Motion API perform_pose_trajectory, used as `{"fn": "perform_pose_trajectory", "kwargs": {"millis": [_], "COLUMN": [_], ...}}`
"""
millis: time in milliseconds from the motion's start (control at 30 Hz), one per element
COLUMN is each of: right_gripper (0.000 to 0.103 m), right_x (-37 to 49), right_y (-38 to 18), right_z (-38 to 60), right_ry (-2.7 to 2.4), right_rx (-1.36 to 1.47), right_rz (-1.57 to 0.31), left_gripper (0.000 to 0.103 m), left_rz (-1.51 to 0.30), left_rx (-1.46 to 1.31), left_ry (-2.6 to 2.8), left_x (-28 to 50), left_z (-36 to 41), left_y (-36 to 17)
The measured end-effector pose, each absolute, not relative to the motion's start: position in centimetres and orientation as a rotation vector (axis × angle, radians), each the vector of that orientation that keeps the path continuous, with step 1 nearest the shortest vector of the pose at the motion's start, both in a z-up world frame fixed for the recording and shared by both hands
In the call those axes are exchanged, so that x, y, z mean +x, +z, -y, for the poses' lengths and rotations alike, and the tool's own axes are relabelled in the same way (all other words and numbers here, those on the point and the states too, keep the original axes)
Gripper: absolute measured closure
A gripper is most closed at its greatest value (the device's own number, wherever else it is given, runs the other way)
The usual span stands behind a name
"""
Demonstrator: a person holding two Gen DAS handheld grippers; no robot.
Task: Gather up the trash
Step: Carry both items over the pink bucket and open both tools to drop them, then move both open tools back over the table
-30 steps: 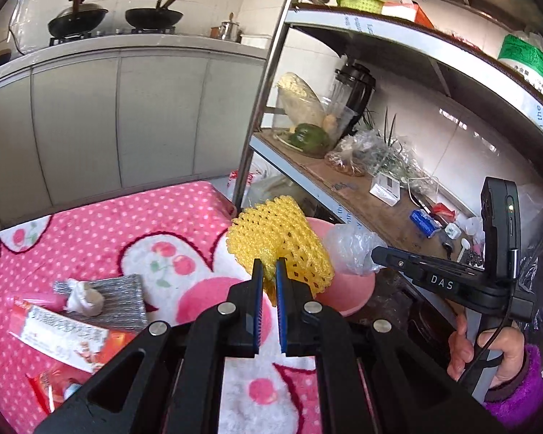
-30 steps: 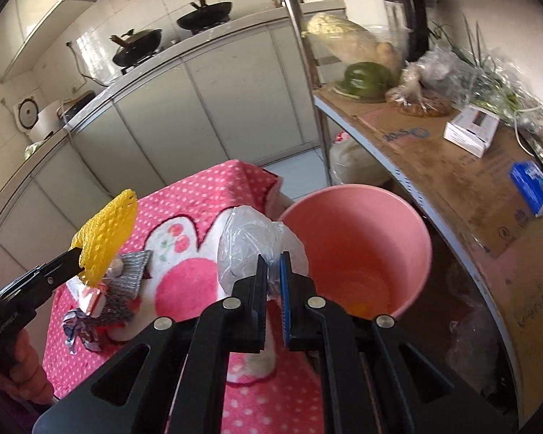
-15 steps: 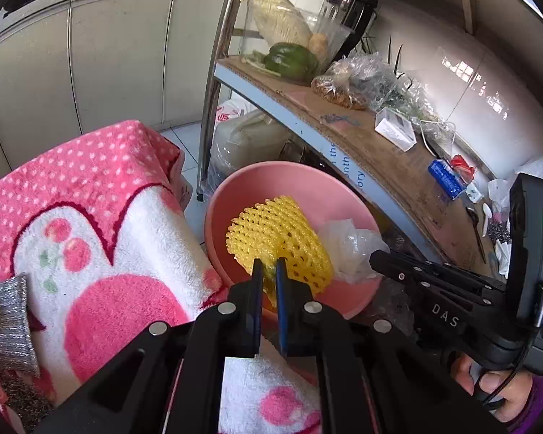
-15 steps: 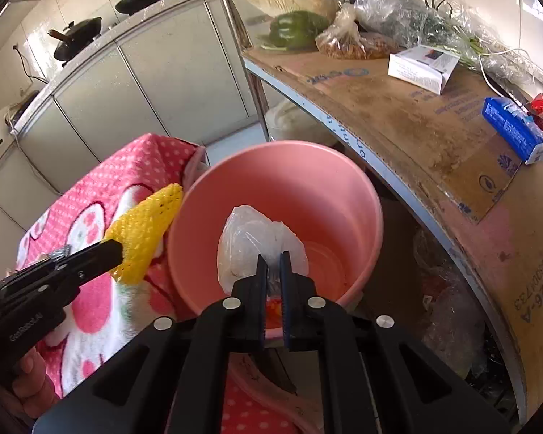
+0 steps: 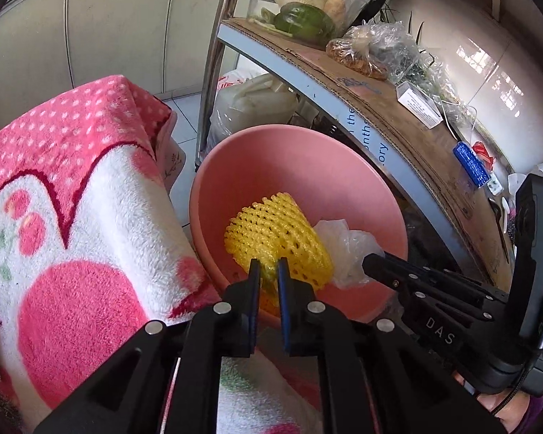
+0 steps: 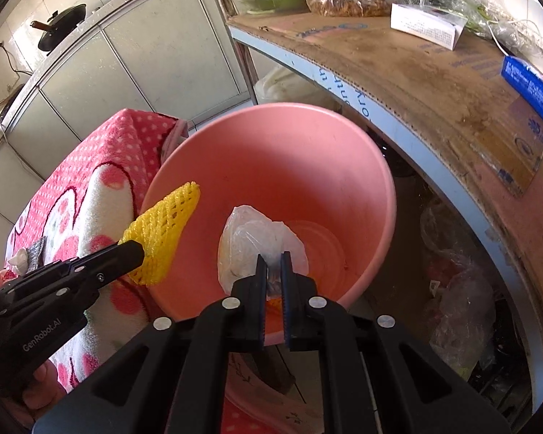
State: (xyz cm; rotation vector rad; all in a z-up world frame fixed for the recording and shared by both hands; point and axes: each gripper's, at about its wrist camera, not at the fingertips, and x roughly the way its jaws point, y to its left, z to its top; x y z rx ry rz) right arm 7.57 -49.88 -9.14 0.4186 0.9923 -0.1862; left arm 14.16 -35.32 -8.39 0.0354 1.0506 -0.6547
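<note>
Two pieces of trash, two tools, and both of them hang over the pink bucket (image 5: 235, 166) right now. Start on your left: past the pink blanket on the surface (image 5: 72, 217), your left tool (image 5: 268, 271) has the yellow foam net (image 5: 277, 231) by its near end, and its jaws are opening, only a narrow gap so far, with the net between them. That net runs away from you along the tool's line, its long axis slanting up toward the bucket's far wall, free end flared. It sits inside the rim on the blanket side, so a drop looks safe, though the foam is light and may cling to a pad.

Now your right: the right tool (image 6: 273, 264) pinches the crumpled clear plastic bag (image 6: 253, 242), jaws opening a hair, the film bunched between them. The bag bulges forward off the tips, no real long axis, hanging over the bucket's middle with the bottom straight below. The bag just touches the net's right edge. The shelf (image 6: 434, 83) stands beyond, clear of both.
</note>
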Motion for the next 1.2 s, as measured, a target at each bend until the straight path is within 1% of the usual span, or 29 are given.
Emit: {"fn": "perform_pose_trajectory", "kwargs": {"millis": [100, 167, 267, 367, 567, 733, 967, 1200], "right_gripper": [0.088, 0.081, 0.074, 0.071, 0.071, 0.071, 0.071, 0.071], "right_x": [7.5, 7.4, 7.3, 7.1, 6.5, 5.4, 4.0, 3.2], "right_y": [-9.5, -9.5, -9.2, -8.9, -7.7, -5.9, -2.9, -0.7], "right_z": [50.1, 50.1, 50.0, 49.9, 49.6, 48.7, 46.3, 43.1], "right_ry": [-0.177, -0.180, -0.179, -0.178, -0.164, -0.135, -0.069, 0.020], "right_rx": [0.441, 0.437, 0.425, 0.413, 0.403, 0.392, 0.366, 0.339], "right_rz": [-0.997, -0.995, -0.984, -0.976, -0.952, -0.900, -0.834, -0.818], "left_gripper": [0.089, 0.087, 0.084, 0.083, 0.082, 0.082, 0.082, 0.082], "left_rz": [-1.072, -1.065, -1.061, -1.054, -1.031, -0.989, -0.928, -0.871], "left_rx": [0.017, 0.014, -0.004, -0.021, -0.039, -0.047, -0.052, -0.029], "left_ry": [-0.645, -0.641, -0.648, -0.659, -0.674, -0.695, -0.702, -0.689], "left_x": [14.5, 14.5, 14.4, 14.2, 13.7, 12.4, 10.0, 7.5], "left_z": [35.3, 35.2, 35.1, 35.0, 34.6, 33.7, 31.2, 28.0], "left_y": [-8.5, -8.4, -8.1, -7.6, -6.1, -3.8, -0.8, 1.5]}}
